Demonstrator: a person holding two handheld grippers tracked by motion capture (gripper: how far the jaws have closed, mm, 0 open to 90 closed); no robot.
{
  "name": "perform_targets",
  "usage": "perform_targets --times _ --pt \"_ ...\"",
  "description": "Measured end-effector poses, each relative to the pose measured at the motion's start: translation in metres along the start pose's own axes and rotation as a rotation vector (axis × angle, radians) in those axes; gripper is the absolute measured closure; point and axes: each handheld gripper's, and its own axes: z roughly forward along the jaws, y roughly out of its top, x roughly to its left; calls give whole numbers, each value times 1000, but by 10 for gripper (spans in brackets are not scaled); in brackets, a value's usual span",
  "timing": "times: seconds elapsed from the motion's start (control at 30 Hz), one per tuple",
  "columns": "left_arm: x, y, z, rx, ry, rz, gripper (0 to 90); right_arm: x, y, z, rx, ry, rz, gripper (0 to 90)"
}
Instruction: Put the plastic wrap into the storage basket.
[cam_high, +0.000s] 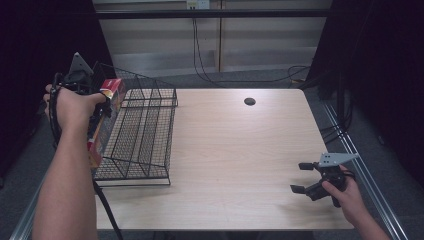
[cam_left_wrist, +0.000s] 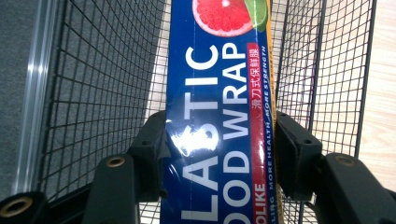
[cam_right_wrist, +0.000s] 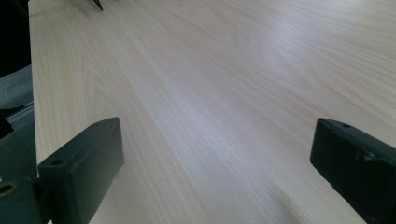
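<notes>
A long blue box of plastic food wrap (cam_left_wrist: 219, 116), with a grapefruit picture at its far end, is held lengthwise between the two black jaws of my left gripper (cam_left_wrist: 219, 154), which is shut on it. In the high view the box (cam_high: 103, 120) hangs tilted over the left side of a black wire basket (cam_high: 145, 130), with my left gripper (cam_high: 95, 102) at its upper part. My right gripper (cam_high: 303, 176) rests low over the wooden table (cam_high: 240, 150) near its front right corner. Its jaws stand wide apart in the right gripper view (cam_right_wrist: 215, 168) with bare wood between them.
The wire basket's mesh (cam_left_wrist: 93, 84) surrounds the box on both sides. A dark round hole (cam_high: 249, 101) sits near the table's far edge. Cables (cam_high: 210, 70) hang and lie on the floor behind the table. A metal rail (cam_high: 365, 175) runs along the table's right edge.
</notes>
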Motion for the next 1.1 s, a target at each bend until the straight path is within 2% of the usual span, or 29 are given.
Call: perform_targets --times 0.27,0.33,0.4,1.1 --pt "-3 2 8 0 10 -6 447 0 0 0 -2 3 -2 24" --pt "-3 3 10 -1 9 -20 446 0 0 0 4 7 4 24" --pt "-3 4 13 3 11 -5 446 1 0 0 3 8 5 24" --pt "-1 8 37 28 11 -34 439 -2 -2 3 7 3 11 24"
